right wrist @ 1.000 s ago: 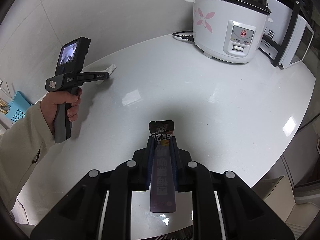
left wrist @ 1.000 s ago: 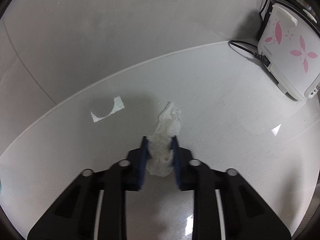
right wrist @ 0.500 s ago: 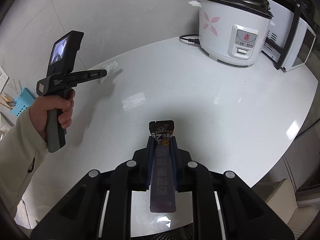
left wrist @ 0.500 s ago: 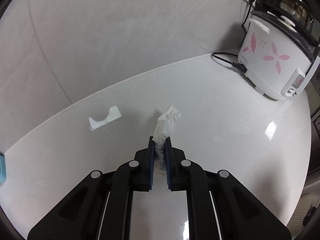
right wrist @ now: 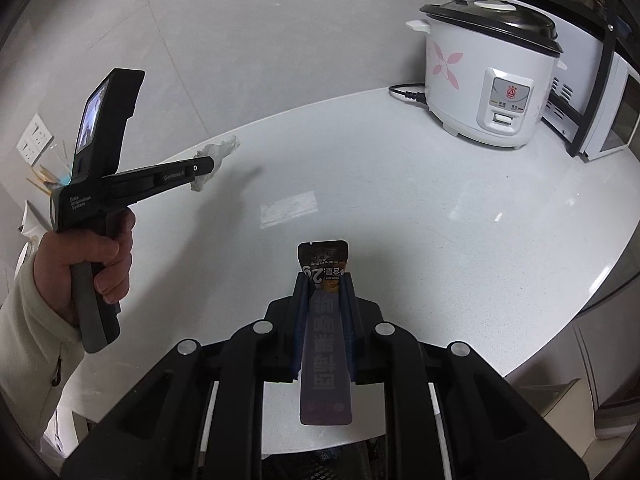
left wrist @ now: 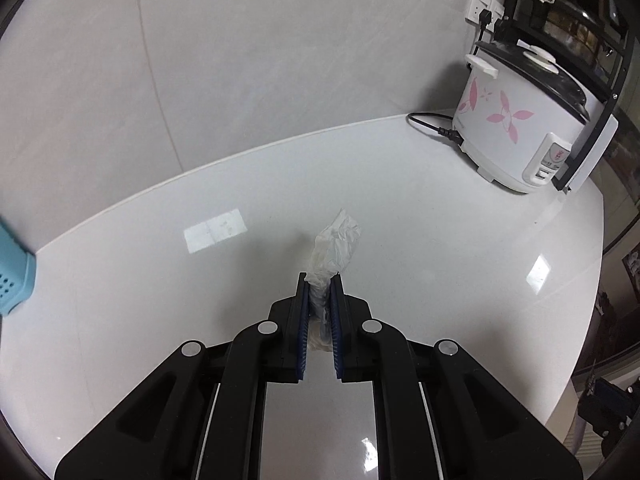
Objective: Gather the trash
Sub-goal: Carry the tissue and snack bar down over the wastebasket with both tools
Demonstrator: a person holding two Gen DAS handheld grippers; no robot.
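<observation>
Trash comes in two pieces, one clamped in each tong. Crumpled white tissue (left wrist: 335,246) sits pinched between the blue ribbed pads of the left gripper (left wrist: 320,280); its long axis runs along the fingers, and its wrinkled free end fans out beyond the tips toward 1 o'clock in the left wrist view. It is thin, soft and creased, slightly translucent where the pads squeeze it. In the right wrist view the same wad (right wrist: 216,156) shows at about 10 o'clock, sticking out past the black tips of the left gripper (right wrist: 202,168), lifted above the countertop (right wrist: 440,220), with a dim shadow on the surface beside it. The person's left hand (right wrist: 100,264) wraps the tool's grip, a cream sleeve at the wrist.

A flat snack wrapper (right wrist: 325,320) is gripped by the right gripper (right wrist: 325,280), jaws closed against its two long edges. It is a narrow rectangular sachet, glossy, dark purple-grey with pale printed characters, lying lengthwise along the fingers: its notched black top end points ahead toward 12 o'clock, and its lower end reaches back toward the camera.

The countertop is smooth, faintly speckled pale stone with window reflections. A white rice cooker (right wrist: 492,76) with pink flower prints and a black lid stands at 2 o'clock, its black cord (right wrist: 408,94) trailing left. A perforated turquoise holder (left wrist: 14,270) sits at 9 o'clock in the left wrist view.
</observation>
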